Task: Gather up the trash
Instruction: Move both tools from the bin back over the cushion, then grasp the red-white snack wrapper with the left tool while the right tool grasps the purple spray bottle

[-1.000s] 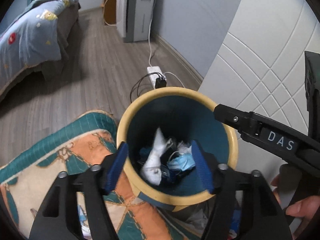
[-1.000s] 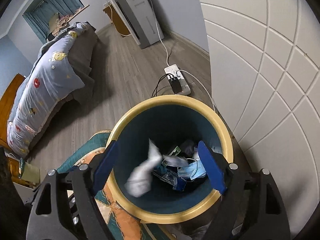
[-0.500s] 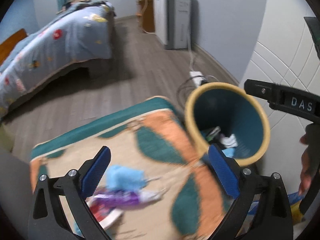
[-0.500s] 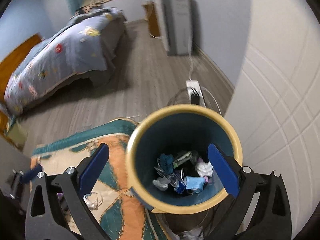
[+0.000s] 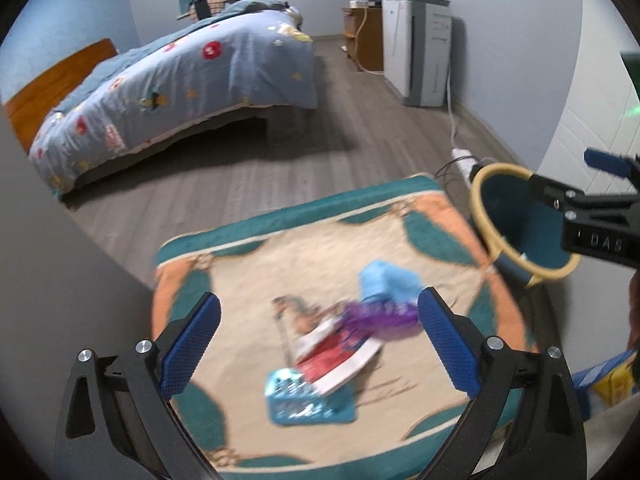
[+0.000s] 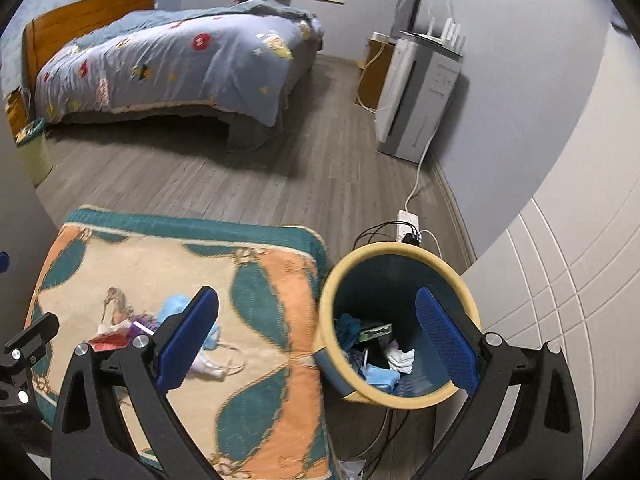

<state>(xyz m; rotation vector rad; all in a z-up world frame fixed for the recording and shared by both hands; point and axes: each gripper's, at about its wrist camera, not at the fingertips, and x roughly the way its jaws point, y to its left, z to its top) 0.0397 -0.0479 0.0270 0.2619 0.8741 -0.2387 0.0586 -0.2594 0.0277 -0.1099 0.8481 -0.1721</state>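
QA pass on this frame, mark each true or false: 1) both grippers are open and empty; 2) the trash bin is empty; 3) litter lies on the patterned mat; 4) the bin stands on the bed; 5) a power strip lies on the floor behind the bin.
1) Left gripper and right gripper open, empty: true.
2) False: the trash bin already holds crumpled trash.
3) True: wrappers lie on the patterned mat.
4) False: it stands beside the mat, far from the bed.
5) Power strip behind the bin: true.

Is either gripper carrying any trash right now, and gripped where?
Nothing is held. The left gripper and right gripper are both open and empty; trash lies on the rug.
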